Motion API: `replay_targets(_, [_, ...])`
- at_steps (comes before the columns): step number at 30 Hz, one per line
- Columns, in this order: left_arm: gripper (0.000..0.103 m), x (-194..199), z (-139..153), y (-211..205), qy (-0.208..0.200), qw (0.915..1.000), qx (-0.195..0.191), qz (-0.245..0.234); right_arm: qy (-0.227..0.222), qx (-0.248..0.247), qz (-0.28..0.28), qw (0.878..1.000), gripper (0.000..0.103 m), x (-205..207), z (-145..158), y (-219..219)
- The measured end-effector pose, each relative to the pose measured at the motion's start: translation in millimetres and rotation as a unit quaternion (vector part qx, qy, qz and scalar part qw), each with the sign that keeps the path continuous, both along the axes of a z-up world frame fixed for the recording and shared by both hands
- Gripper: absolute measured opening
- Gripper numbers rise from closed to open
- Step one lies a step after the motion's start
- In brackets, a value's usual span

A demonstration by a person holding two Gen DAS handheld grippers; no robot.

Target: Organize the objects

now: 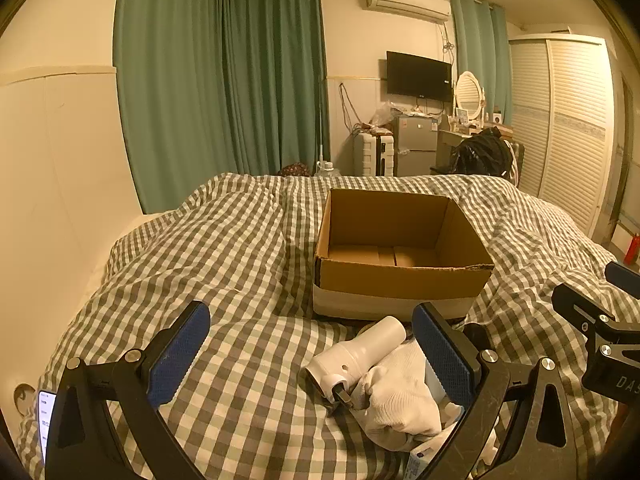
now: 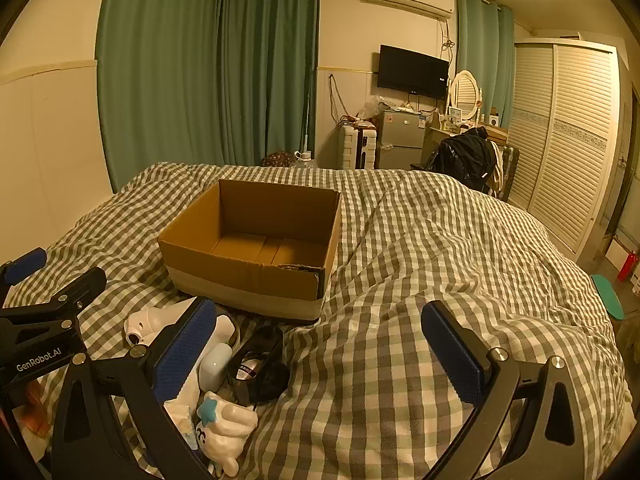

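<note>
Your left gripper [image 1: 312, 346] is held low and level, its two blue-padded fingers [image 1: 178, 354] spread wide with nothing between the pads; your right gripper [image 2: 328, 350] is held likewise, fingers [image 2: 454, 354] parted wide and gripping nothing. The two sit side by side and close together, both pointing forward, each one's black frame showing at the edge of the other's view
</note>
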State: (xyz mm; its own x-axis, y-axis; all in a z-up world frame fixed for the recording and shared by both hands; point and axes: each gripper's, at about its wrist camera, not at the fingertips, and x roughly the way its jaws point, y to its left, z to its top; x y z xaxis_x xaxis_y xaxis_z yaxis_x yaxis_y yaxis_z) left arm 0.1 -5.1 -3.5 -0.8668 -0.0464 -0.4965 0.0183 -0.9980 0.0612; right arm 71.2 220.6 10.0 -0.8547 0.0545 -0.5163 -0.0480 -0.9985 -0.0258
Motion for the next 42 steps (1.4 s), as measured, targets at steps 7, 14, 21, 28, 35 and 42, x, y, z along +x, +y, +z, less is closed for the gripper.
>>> replay_targets(7, [0.103,0.7,0.9,1.8,0.003,1.0,-0.006,-0.002,-0.001,0.003,0.0,1.0,0.103,-0.3,-1.0,-2.2])
replay_targets(14, [0.103,0.9,0.9,2.8,0.0,1.0,-0.007,-0.003,-0.002,0.002,0.001,1.0,0.103,-0.4,-2.4,-0.8])
replay_targets(21, [0.103,1.3,1.1,2.1,-0.001,1.0,-0.006,-0.001,-0.002,0.006,0.003,1.0,0.103,-0.7,-2.2,-1.8])
replay_targets(28, [0.103,1.7,3.7,0.8,0.003,1.0,-0.004,0.0,-0.002,0.006,0.004,1.0,0.103,0.1,-1.8,-2.9])
replay_targets(35, [0.103,1.0,2.4,1.5,0.0,1.0,-0.004,-0.003,-0.001,0.007,0.01,1.0,0.103,1.5,-2.0,-7.3])
replay_targets(42, [0.103,2.6,2.7,0.9,0.004,1.0,-0.002,-0.001,0.001,0.01,0.016,1.0,0.103,1.8,-1.8,-10.8])
